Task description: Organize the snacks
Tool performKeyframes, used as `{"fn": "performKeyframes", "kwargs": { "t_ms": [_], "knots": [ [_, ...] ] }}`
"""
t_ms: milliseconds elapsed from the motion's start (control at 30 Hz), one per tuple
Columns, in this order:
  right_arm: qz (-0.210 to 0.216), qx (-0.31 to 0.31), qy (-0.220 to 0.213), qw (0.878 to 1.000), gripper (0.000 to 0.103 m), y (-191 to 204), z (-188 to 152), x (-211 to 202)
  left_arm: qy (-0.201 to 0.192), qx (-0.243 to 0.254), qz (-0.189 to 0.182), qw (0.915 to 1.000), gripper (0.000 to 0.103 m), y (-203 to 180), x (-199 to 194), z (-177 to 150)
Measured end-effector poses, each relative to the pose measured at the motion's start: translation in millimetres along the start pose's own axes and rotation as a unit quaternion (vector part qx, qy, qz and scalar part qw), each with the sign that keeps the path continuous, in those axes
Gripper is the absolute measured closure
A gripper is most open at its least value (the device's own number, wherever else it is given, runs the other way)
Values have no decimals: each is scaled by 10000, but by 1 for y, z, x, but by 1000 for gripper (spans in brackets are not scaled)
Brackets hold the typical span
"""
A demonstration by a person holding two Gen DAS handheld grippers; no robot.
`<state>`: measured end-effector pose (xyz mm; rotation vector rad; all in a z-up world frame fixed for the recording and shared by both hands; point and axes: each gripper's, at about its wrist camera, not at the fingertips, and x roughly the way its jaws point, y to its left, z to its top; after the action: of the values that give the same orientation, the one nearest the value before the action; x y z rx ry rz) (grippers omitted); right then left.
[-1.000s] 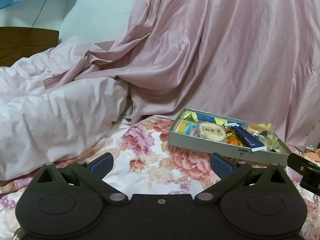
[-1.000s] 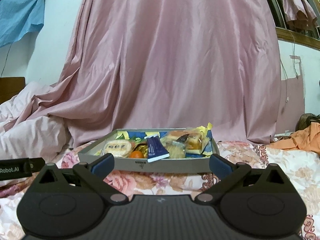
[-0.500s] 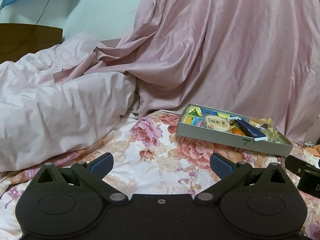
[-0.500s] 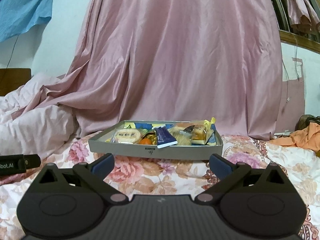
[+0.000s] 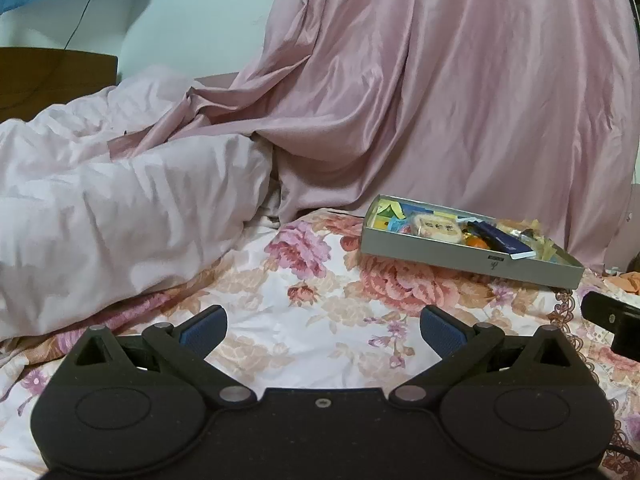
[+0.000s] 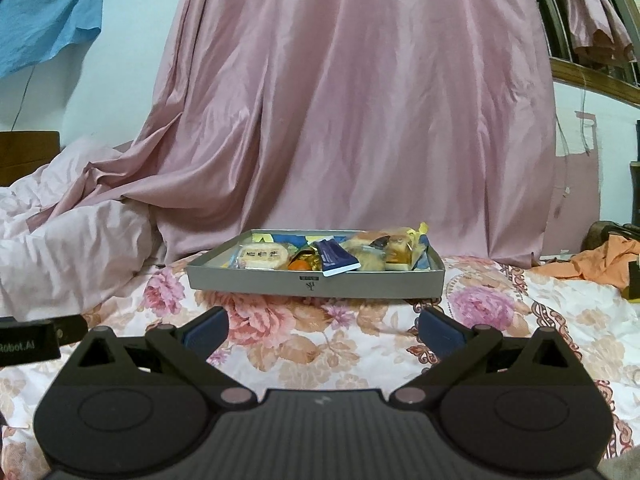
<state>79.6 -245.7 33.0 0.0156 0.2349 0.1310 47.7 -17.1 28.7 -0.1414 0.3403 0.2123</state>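
Snacks (image 6: 316, 257) are lying heaped in a shallow grey box (image 6: 256, 282) on a floral bedsheet (image 6: 344, 344), in front of a draped pink curtain (image 6: 352, 100) — a round wrapped cake (image 6: 262, 257) and a dark blue packet (image 6: 335, 262) among them. The left gripper (image 5: 323, 326) and the right gripper (image 6: 322, 327) are hovering short of the box, both spread wide and gripping nothing — a crumpled pale quilt (image 5: 120, 208) is lying to the left.

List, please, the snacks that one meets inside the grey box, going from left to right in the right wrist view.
Round pastry in clear wrapper → orange fruit → dark blue packet → wrapped cakes, all in the grey box.
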Motion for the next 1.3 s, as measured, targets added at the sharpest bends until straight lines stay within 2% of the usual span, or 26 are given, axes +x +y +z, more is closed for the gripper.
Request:
{"fn": "performKeyframes", "kwargs": {
  "t_ms": [200, 467, 1300],
  "knots": [
    [-129, -88, 79, 9998, 0, 7, -4, 2, 20, 27, -28, 10000, 1, 3, 5, -3],
    [-16, -112, 294, 9995, 0, 12, -10, 10, 74, 65, -61, 9999, 1, 4, 9, -6],
    [79, -173, 454, 9988, 0, 14, -11, 13, 81, 74, -64, 9999, 1, 4, 9, -6]
  ]
}}
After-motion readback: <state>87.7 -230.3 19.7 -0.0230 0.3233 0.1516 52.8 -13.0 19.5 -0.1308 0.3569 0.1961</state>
